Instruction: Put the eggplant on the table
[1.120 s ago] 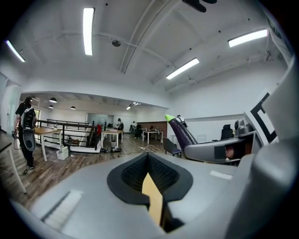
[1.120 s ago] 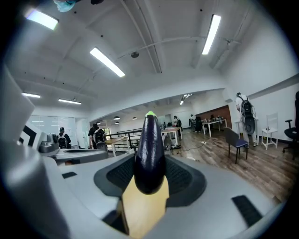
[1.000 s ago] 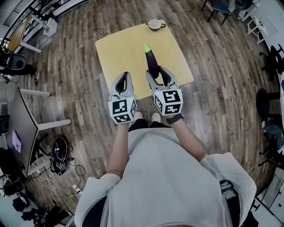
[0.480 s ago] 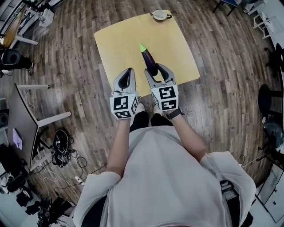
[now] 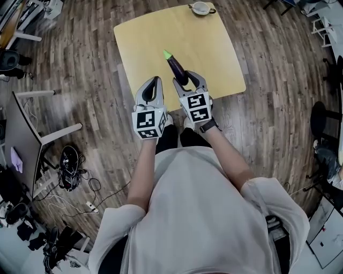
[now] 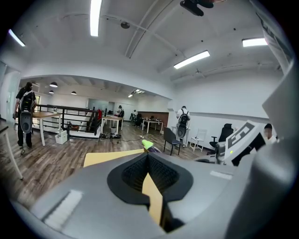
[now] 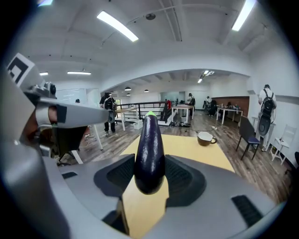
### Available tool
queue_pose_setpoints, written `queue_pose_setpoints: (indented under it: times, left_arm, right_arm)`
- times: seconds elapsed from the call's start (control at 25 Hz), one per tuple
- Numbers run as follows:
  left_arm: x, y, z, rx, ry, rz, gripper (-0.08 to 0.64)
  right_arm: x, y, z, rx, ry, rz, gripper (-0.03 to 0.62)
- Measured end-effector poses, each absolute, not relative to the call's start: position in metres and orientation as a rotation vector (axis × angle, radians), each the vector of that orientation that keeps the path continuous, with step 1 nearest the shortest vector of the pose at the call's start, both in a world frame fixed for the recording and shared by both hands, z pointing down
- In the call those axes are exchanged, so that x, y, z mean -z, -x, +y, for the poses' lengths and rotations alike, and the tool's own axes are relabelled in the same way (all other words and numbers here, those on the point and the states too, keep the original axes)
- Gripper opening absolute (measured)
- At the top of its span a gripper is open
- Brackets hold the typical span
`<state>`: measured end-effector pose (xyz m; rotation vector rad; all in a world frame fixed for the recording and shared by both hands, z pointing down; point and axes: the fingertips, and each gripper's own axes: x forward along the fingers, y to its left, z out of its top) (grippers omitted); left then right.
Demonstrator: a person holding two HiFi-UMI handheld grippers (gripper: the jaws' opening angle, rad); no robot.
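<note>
Eggplant (image 5: 176, 67): dark purple, glossy, with a bright green cap; held in the right gripper (image 5: 187, 80) over the near half of the table (image 5: 203, 48), the cap pointing away from the person towards the far edge. In the right gripper view the eggplant (image 7: 149, 149) stands between the two black pads, which press its thick lower part from both sides with the jaws wide apart around it; its rounded butt end hangs free above the yellow table (image 7: 187, 147), not resting on it. Right gripper: grey body, cube with square markers at the rear, wristwatch (image 5: 208, 127) on the arm behind it. Left gripper (image 5: 154, 81): just beside the right one, at the table's near edge; its own view shows the jaws (image 6: 147, 154) closed together at the tips with nothing between them, a wedge of table surface showing through the gap behind the pads and the eggplant's green cap (image 6: 147, 144) just beyond. Table: square, pale yellow top with rounded corners, standing on a wood-plank floor (image 5: 80, 53). Cup (image 5: 202, 7): light-coloured with a dark handle, at the table's far edge, well apart from the eggplant; also seen in the right gripper view (image 7: 204, 137).
</note>
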<state>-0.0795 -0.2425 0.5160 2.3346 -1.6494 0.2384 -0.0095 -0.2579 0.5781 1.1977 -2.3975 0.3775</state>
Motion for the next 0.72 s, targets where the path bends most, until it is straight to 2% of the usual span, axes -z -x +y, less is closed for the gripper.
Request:
queue_pose_setpoints:
  times: [0.72]
  left_arm:
    - [-0.559,0.095,-0.252,-0.264,-2.227,-1.657,0.009]
  right_arm:
    - [-0.696,0.006,-0.283,-0.585,-1.094,-2.21,0.204]
